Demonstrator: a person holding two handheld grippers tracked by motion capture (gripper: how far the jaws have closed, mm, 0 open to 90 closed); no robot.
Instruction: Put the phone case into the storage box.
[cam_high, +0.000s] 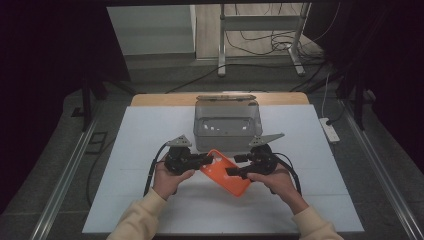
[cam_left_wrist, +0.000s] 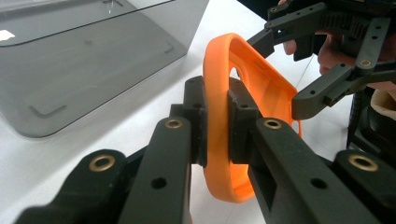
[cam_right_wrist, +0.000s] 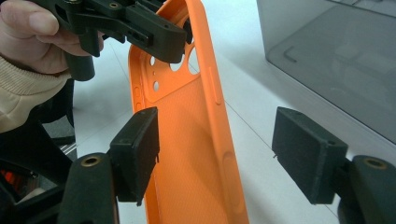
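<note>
We pinch the orange phone case (cam_left_wrist: 219, 140) in our left gripper (cam_left_wrist: 217, 123) while our right gripper (cam_right_wrist: 215, 154), jaws wide, seemingly prepares to close on it.

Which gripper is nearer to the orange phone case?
Left. The left gripper is clamped on the orange phone case; the right gripper is open, its jaws either side of it without gripping.

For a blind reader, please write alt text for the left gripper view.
The left gripper clamps the rim of an orange soft plastic phone case between its black jaws. Behind, the right gripper stands open around the case's far end, beside a grey transparent box.
</note>
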